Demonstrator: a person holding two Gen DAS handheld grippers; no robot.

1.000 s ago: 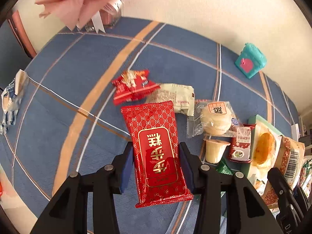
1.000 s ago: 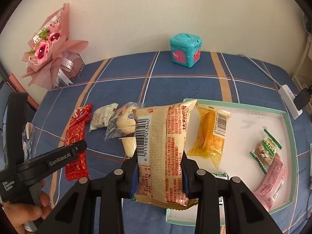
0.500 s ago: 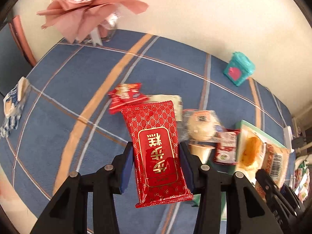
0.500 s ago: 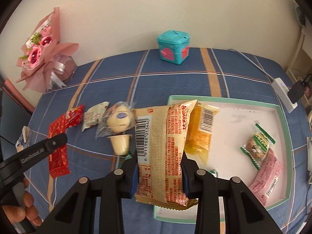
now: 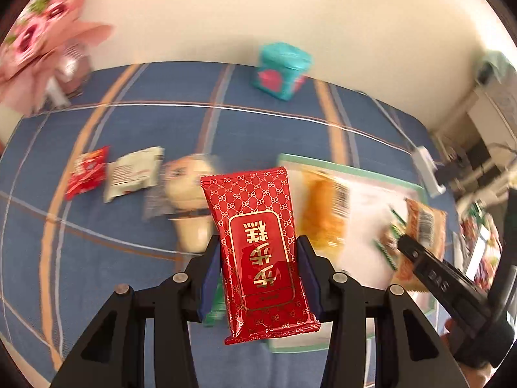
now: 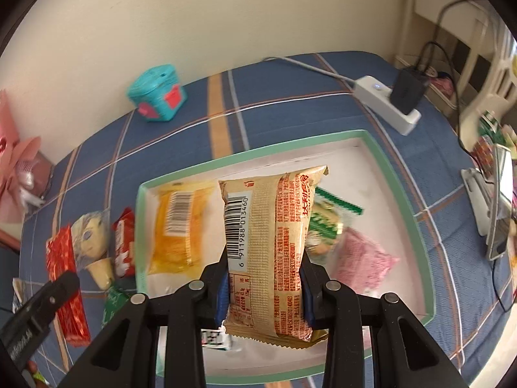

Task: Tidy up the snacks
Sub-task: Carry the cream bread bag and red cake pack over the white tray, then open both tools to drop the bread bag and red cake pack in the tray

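Each gripper grasps one snack by its long edges for release into the tray [image 6: 392, 174]: right gripper [image 6: 263, 286] holding the tan packet [image 6: 271, 245] above it, left gripper [image 5: 258, 270] bringing the red packet [image 5: 258, 249] over its edge

The tabletop [image 6: 290, 103] wears a blue cloth crossed by orange and white stripes. The tray [image 6: 392, 174] at frame centre is white inside with a mint-green rim. One packet [image 5: 258, 245] is glossy red with a gold lattice pattern; another [image 6: 268, 242] is tan with red print and a black barcode. A teal box [image 6: 156, 93] with pink-red patches sits upper left, pink bouquet paper [image 5: 35, 42] beside it.
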